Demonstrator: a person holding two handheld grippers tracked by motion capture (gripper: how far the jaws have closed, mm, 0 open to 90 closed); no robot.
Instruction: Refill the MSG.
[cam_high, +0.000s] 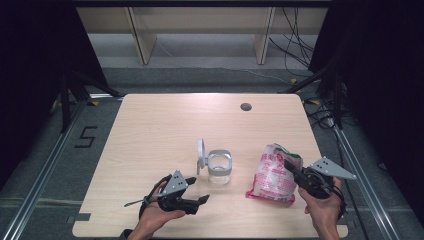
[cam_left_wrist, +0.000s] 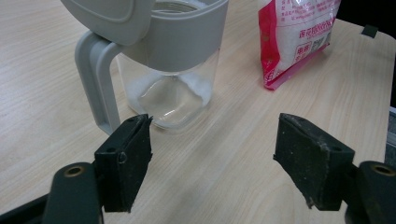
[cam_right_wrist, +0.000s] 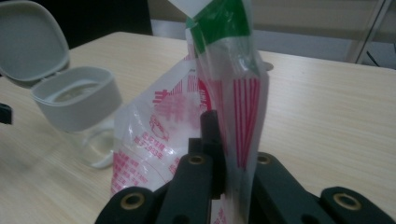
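A clear jar (cam_high: 219, 167) with a grey collar, a grey handle and its grey lid (cam_high: 201, 154) flipped up stands near the table's middle; a little white powder lies at its bottom (cam_left_wrist: 172, 95). My left gripper (cam_high: 199, 201) rests low on the table just left of and nearer than the jar, jaws open and empty (cam_left_wrist: 212, 163). A red-and-white plastic bag (cam_high: 274, 172) of white grains with a green top (cam_right_wrist: 223, 21) leans right of the jar. My right gripper (cam_high: 291, 171) is shut on the bag's upper edge (cam_right_wrist: 229, 140).
The light wooden table (cam_high: 165, 125) has a round grey cable hole (cam_high: 245, 106) at the far right. Metal rails run along both sides of the table, and cables lie on the floor beyond its far right corner.
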